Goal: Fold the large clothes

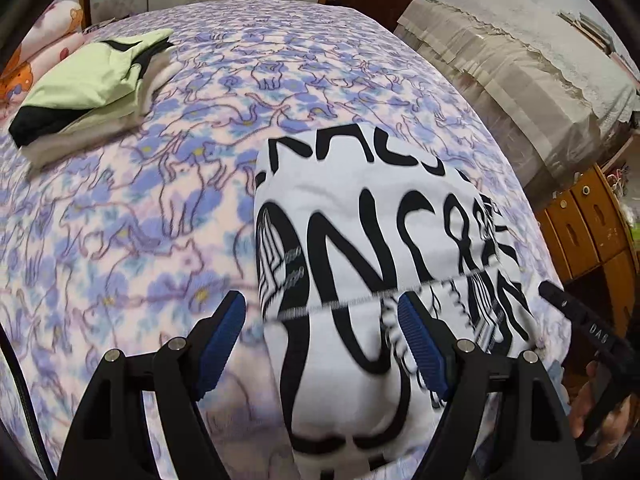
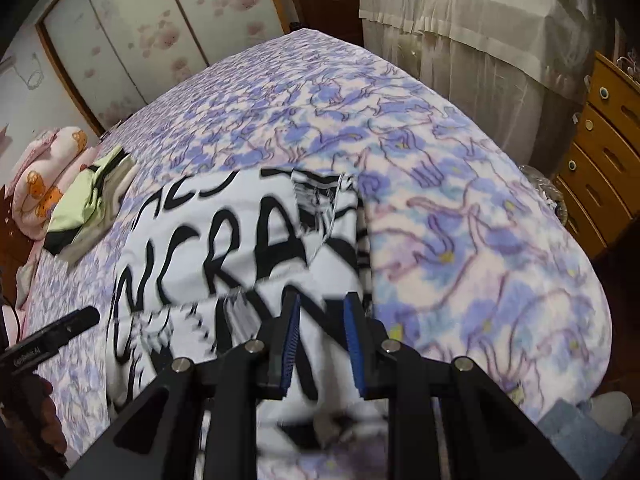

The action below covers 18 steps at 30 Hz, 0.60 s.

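Note:
A white garment with big black lettering [image 1: 360, 240] lies partly folded on the flowered bedspread [image 1: 140, 220], a folded edge crossing its near part. My left gripper [image 1: 322, 322] is open above its near left edge, blue pads wide apart and nothing between them. In the right wrist view the same garment [image 2: 224, 240] lies left of centre. My right gripper [image 2: 322, 332] hovers over its near right edge, jaws partly open with a narrow gap; the cloth looks to be below the pads, not pinched. The image is blurred by motion.
A folded stack of green, black and white clothes [image 1: 92, 84] sits at the far left of the bed, beside a pink cartoon pillow [image 2: 44, 176]. A cloth-covered piece of furniture [image 1: 520, 64] and wooden drawers [image 2: 600, 160] stand to the right of the bed.

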Available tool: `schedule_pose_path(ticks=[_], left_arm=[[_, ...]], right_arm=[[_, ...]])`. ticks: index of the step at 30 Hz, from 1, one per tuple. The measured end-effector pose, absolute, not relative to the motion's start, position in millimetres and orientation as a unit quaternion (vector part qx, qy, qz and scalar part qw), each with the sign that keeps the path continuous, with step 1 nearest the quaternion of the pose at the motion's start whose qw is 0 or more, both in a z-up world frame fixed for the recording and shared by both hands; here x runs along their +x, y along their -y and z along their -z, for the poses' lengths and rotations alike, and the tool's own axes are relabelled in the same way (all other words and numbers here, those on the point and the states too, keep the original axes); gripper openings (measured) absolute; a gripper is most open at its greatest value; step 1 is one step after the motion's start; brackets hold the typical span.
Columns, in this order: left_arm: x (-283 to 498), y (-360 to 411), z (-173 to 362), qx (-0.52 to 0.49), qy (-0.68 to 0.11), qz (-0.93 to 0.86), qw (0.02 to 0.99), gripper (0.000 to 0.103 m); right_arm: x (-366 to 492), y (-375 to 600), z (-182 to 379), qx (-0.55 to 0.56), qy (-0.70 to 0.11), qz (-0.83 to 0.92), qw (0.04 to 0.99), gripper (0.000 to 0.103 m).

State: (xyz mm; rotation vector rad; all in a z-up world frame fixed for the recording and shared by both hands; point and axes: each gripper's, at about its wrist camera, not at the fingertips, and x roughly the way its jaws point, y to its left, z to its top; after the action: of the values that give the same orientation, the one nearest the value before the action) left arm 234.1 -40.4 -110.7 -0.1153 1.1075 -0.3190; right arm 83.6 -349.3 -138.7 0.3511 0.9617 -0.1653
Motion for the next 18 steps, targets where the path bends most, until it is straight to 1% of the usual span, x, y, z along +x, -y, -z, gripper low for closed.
schedule_pose_path(ticks=[2,4,6,9,11,13,14,17,18], left_arm=[[223.7,35.6,108.0,-0.060,-0.528,0.151,0.833,0.078],[215.2,33.1,106.0,-0.060,-0.531,0.148,0.832,0.080],[208.8,32.7,103.7,-0.056,-0.535,0.149,0.830,0.084],[200.4,32.1,97.3,-0.056,-0.532,0.151,0.831,0.085],[197.1,32.5,93.6,-0.058,-0.532,0.157,0.830,0.087],[194.2,33.9,90.2,-0.060,-0.533,0.163,0.828,0.100],[192.8,34.0,88.6,-0.062,-0.530,0.165,0.829,0.102],[191.0,36.0,87.0,-0.065,-0.526,0.168,0.831,0.102],[191.2,37.1,87.8,-0.065,-0.526,0.169,0.831,0.102]], right_arm=[[73.5,343.7,137.9,0.167,-0.462,0.076,0.868,0.027],[64.1,338.4,136.2,0.166,-0.462,0.073,0.868,0.039],[55.6,332.8,133.7,0.167,-0.462,0.068,0.868,0.042],[49.6,325.0,129.3,0.157,-0.464,0.060,0.870,0.043],[48.1,319.5,124.8,0.140,-0.463,0.057,0.873,0.047],[47.9,317.2,118.6,0.133,-0.459,0.050,0.877,0.052],[48.2,316.9,114.5,0.131,-0.455,0.046,0.880,0.052],[50.5,317.5,104.0,0.121,-0.444,0.036,0.887,0.057],[51.8,318.7,99.8,0.115,-0.436,0.034,0.892,0.061]])
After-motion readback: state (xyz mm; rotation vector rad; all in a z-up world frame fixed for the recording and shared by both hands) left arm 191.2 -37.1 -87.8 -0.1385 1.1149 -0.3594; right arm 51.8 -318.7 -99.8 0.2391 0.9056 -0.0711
